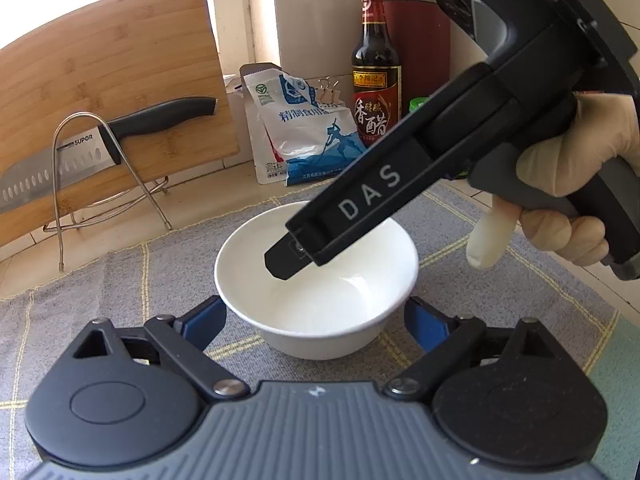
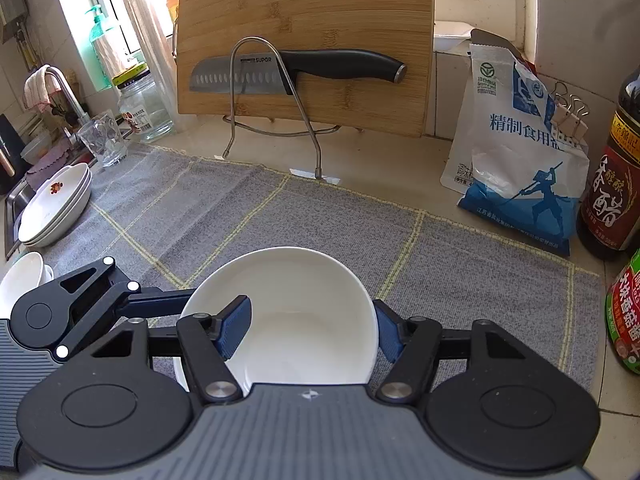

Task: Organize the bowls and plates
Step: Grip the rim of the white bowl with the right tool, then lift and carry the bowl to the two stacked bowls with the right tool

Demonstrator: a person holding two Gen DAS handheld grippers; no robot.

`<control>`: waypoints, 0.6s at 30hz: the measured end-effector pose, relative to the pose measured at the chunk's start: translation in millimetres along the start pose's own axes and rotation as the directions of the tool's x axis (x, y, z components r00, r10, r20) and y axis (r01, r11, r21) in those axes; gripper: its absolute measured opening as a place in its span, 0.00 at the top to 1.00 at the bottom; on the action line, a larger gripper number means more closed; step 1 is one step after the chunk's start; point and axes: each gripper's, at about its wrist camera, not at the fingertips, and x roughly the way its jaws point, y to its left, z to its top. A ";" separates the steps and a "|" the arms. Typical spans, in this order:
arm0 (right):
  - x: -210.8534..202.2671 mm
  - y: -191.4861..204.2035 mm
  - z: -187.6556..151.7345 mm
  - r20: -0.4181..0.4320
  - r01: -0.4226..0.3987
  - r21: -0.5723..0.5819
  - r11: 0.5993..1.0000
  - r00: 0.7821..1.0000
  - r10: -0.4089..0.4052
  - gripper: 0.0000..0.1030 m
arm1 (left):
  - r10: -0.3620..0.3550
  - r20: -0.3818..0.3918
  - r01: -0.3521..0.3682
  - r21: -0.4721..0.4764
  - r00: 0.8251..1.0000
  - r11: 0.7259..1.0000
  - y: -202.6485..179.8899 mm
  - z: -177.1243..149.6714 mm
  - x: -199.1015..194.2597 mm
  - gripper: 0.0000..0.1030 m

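A white bowl [image 1: 320, 292] [image 2: 296, 316] sits on the grey checked mat [image 1: 120, 292] [image 2: 280, 216]. My left gripper [image 1: 316, 318] is open, its blue pads [image 1: 204, 316] on either side of the bowl's near wall, apart from it. My right gripper [image 2: 312, 328] is open: one blue pad [image 2: 234, 330] is inside the bowl, the other outside the right rim. In the left wrist view one right fingertip [image 1: 286, 258] dips into the bowl. A stack of white plates [image 2: 56, 208] and another white bowl [image 2: 20, 280] lie at the mat's left end.
A bamboo cutting board [image 2: 304, 40] with a knife [image 2: 296, 70] in a wire rack stands behind the mat. A salt bag [image 2: 516, 152], a vinegar bottle [image 2: 612, 176], a sauce jar [image 2: 624, 312], a glass jar [image 2: 144, 104] and a tumbler [image 2: 102, 140] ring the mat.
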 end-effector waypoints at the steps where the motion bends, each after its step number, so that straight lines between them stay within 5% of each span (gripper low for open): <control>1: -0.2 -0.3 -0.1 0.000 -0.002 0.001 1.000 1.000 0.002 0.32 | -0.005 0.002 0.005 -0.003 1.000 1.000 0.3 -0.1 0.0 0.09; 18: -2.2 1.5 0.4 -0.015 0.003 -0.006 1.000 1.000 -0.003 0.32 | -0.013 0.008 0.013 -0.018 1.000 1.000 1.6 -2.2 1.6 0.10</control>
